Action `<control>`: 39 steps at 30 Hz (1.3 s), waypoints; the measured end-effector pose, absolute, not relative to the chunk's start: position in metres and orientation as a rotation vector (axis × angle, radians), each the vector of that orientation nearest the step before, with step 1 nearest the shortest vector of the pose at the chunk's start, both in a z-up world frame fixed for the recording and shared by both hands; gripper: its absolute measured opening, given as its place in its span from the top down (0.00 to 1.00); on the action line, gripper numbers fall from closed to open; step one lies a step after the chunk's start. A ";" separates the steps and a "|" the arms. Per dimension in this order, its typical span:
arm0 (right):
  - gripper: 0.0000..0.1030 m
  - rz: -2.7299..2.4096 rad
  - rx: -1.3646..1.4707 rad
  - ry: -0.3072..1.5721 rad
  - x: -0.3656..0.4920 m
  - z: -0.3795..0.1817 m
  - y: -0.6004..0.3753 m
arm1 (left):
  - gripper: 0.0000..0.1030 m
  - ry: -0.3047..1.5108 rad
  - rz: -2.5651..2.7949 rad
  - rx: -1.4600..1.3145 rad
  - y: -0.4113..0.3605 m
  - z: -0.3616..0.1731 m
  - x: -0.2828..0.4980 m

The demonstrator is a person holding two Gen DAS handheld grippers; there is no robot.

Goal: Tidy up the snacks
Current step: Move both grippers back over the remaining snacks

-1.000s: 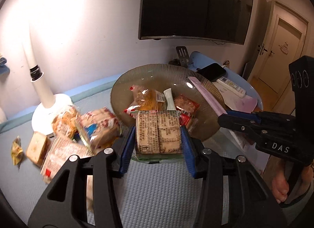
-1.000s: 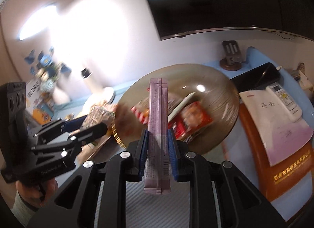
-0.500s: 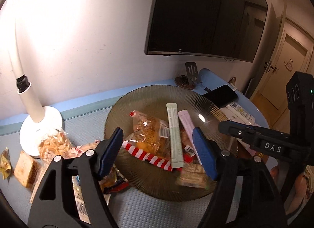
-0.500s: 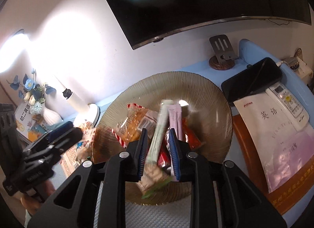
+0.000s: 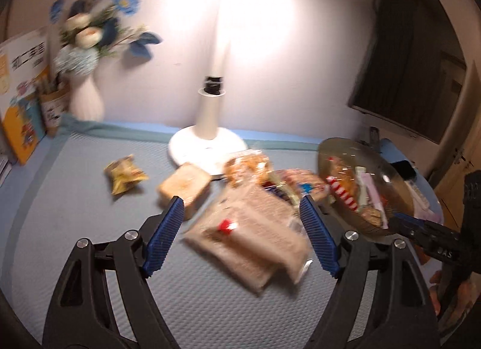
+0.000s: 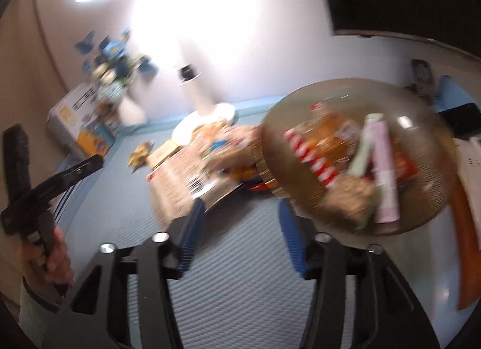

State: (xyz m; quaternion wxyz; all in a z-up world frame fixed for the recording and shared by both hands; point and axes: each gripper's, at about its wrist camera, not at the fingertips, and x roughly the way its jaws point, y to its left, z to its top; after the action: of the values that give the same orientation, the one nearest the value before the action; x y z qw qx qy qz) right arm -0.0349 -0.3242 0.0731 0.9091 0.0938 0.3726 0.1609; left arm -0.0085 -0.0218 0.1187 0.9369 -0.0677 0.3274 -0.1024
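In the left wrist view the left claw (image 5: pixel 242 222) stands wide apart and holds nothing; its blue pads (image 5: pixel 163 236) frame a large flat brown packet (image 5: pixel 249 234) that lies on the counter (image 5: pixel 75 198) between them, without touching. Lower in this frame the blue-grey mat is bare, so there is free room in front of the claw. At middle left a small yellow snack bag (image 5: pixel 124 173) lies alone, well apart from the rest. Just right of it is a tan square cake (image 5: pixel 185 185), near the round base of the white lamp (image 5: pixel 209 144). More wrapped snacks (image 5: pixel 249 165) crowd between the lamp base and the bowl. At upper left a white vase with blue flowers (image 5: pixel 85 99) and books stand against the wall.

The brown glass bowl (image 5: pixel 399 186) is at the right middle of this view. It contains a red and white striped packet (image 5: pixel 342 191) and a pale pink stick (image 5: pixel 374 192) (the picture is blurred, so other items I cannot name).

In the right wrist view the right claw (image 6: pixel 242 231) is also apart and empty, over bare mat at the lower middle. The bowl (image 6: pixel 433 198) fills the right half, its near rim just above the right pad. Inside are the striped packet (image 6: pixel 312 159), a green stick (image 6: pixel 363 144), the pink stick (image 6: pixel 384 168) and an orange bag (image 6: pixel 330 135). At lower left a hand (image 6: pixel 49 254) holds the other tool.
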 end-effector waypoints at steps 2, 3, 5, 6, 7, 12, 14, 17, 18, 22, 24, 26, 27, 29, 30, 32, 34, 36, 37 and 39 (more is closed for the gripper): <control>0.25 0.346 0.146 0.777 -0.034 0.061 -0.305 | 0.22 0.702 -0.085 -0.122 0.010 0.098 -0.010; 0.25 0.363 0.121 0.787 -0.032 0.054 -0.296 | 0.22 0.733 -0.017 -0.106 0.025 0.085 -0.008; 0.25 0.382 0.082 0.805 -0.025 0.045 -0.282 | 0.22 0.799 0.067 -0.099 0.052 0.059 -0.003; 0.25 0.374 0.060 0.811 -0.021 0.043 -0.277 | 0.22 0.826 0.087 -0.114 0.062 0.047 0.000; 0.23 0.353 0.028 0.812 -0.018 0.040 -0.272 | 0.22 0.845 0.100 -0.132 0.071 0.038 0.002; 0.12 0.311 -0.038 0.826 -0.011 0.019 -0.263 | 0.22 0.873 0.146 -0.179 0.088 0.016 0.009; 0.12 0.310 -0.045 0.830 -0.012 0.017 -0.262 | 0.18 0.875 0.166 -0.161 0.087 0.013 0.012; 0.10 0.315 -0.061 0.812 -0.014 0.019 -0.260 | 0.17 0.910 0.176 -0.135 0.081 0.006 0.015; 0.10 0.317 -0.065 0.821 -0.014 0.017 -0.260 | 0.17 0.907 0.178 -0.125 0.079 0.006 0.015; 0.09 0.326 -0.070 0.826 -0.014 0.016 -0.260 | 0.16 0.894 0.180 -0.118 0.077 0.007 0.011; 0.09 0.331 -0.066 0.830 -0.013 0.015 -0.260 | 0.16 0.893 0.190 -0.127 0.078 0.007 0.010; 0.08 0.328 -0.064 0.831 -0.012 0.015 -0.259 | 0.16 0.896 0.190 -0.137 0.080 0.006 0.010; 0.08 0.327 -0.064 0.831 -0.012 0.015 -0.258 | 0.16 0.898 0.187 -0.142 0.080 0.005 0.010; 0.08 0.325 -0.063 0.830 -0.012 0.015 -0.258 | 0.16 0.897 0.182 -0.146 0.081 0.005 0.011; 0.08 0.324 -0.063 0.829 -0.012 0.015 -0.258 | 0.16 0.896 0.179 -0.146 0.082 0.006 0.010; 0.08 0.322 -0.064 0.828 -0.012 0.015 -0.259 | 0.16 0.893 0.175 -0.144 0.082 0.008 0.010; 0.07 0.321 -0.064 0.827 -0.013 0.015 -0.259 | 0.15 0.888 0.174 -0.139 0.082 0.009 0.010; 0.07 0.321 -0.063 0.827 -0.013 0.015 -0.259 | 0.15 0.886 0.171 -0.135 0.081 0.011 0.009; 0.07 0.320 -0.064 0.826 -0.013 0.015 -0.259 | 0.15 0.885 0.169 -0.133 0.081 0.012 0.009; 0.06 0.321 -0.062 0.825 -0.014 0.015 -0.260 | 0.15 0.883 0.170 -0.131 0.081 0.013 0.008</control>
State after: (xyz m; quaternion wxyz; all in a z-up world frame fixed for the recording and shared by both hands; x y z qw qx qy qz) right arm -0.0137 -0.2599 0.0147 0.9032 -0.0300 0.3990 0.1551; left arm 0.0082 0.0805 0.0131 0.8985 -0.0634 0.4265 0.0820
